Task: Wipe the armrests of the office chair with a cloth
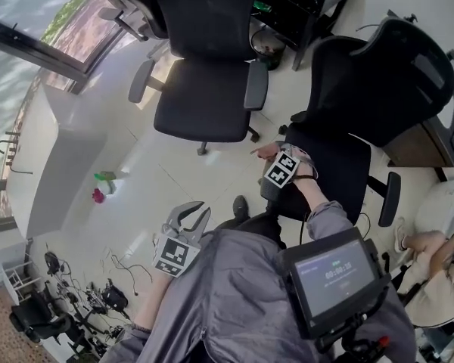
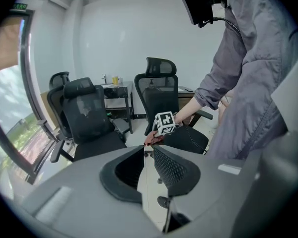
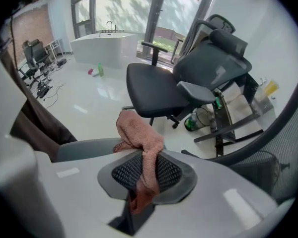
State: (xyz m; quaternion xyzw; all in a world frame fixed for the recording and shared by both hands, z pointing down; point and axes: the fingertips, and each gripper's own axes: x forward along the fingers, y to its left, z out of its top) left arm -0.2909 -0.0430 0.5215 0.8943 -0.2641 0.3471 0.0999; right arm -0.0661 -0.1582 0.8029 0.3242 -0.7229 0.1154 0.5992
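Observation:
My right gripper [image 1: 272,154] [image 3: 144,175] is shut on a pink cloth [image 3: 139,133] that bunches out beyond its tips. It hangs at the left edge of the near black office chair [image 1: 340,157], just over a grey armrest [image 3: 84,148]. In the head view that armrest is hidden under the gripper; the chair's other armrest [image 1: 391,197] shows at the right. The left gripper view shows the cloth [image 2: 154,139] as a small reddish patch below the marker cube. My left gripper [image 1: 193,214] [image 2: 146,167] stays low in front of my body, open, with nothing between its jaws.
A second black office chair [image 1: 204,104] with grey armrests [image 1: 256,85] stands further off. A white counter [image 1: 60,165] runs along the windows at left, with small bottles [image 1: 102,184] on the floor. Cables and gear [image 1: 76,293] lie at bottom left. Another person [image 1: 439,255] sits at right.

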